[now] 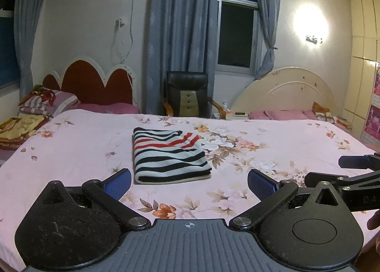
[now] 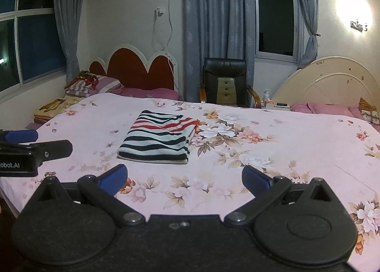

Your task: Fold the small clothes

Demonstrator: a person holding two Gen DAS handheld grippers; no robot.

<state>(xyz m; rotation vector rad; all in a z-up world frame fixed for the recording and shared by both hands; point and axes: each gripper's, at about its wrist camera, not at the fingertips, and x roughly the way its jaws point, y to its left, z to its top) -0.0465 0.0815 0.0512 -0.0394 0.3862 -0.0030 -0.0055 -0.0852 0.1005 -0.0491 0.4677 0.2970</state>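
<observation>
A striped garment (image 1: 168,155), black, white and red, lies folded into a neat rectangle on the pink floral bedspread (image 1: 273,134). It also shows in the right wrist view (image 2: 159,138). My left gripper (image 1: 190,183) is open and empty, held just short of the garment's near edge. My right gripper (image 2: 184,177) is open and empty, a little nearer the bed's front than the garment. The right gripper's fingers (image 1: 351,161) show at the right edge of the left wrist view. The left gripper's fingers (image 2: 21,135) show at the left edge of the right wrist view.
A black office chair (image 1: 187,94) stands behind the bed by grey curtains (image 1: 180,34). A red headboard (image 1: 92,82) with pillows (image 1: 47,102) is at back left. A cream headboard (image 1: 292,91) and pink bedding (image 1: 282,114) are at back right.
</observation>
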